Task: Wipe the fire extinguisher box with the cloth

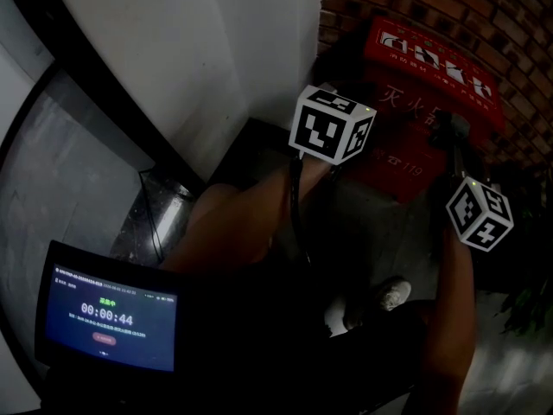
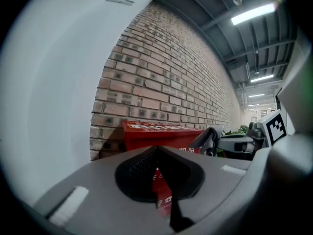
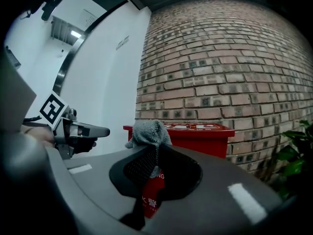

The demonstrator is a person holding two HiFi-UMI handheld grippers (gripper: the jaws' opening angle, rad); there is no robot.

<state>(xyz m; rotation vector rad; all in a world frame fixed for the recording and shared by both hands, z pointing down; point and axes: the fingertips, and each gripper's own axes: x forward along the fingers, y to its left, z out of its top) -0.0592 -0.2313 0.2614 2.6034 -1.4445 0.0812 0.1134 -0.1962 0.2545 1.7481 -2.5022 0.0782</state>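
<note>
Holding cloth (image 3: 146,131) in your right hand-held gripper (image 3: 157,150), left hand-held gripper (image 2: 156,152) closed, empty; wipe not begun, so press cloth onto box (image 3: 210,135).

Left gripper (image 2: 157,152) facing a red box at a brick wall (image 2: 166,72)
Its jaws seem closed tip to tip, nothing between them; beyond, the fire extinguisher box (image 2: 156,133) stands against the bricks, and at right the right gripper (image 2: 221,142) pinches a grey cloth (image 2: 209,139).

A public building's corridor: brick wall (image 3: 220,72), exposed ceiling (image 2: 274,48) with strip lights (image 2: 253,13), red fire extinguisher box (image 3: 205,136).
</note>
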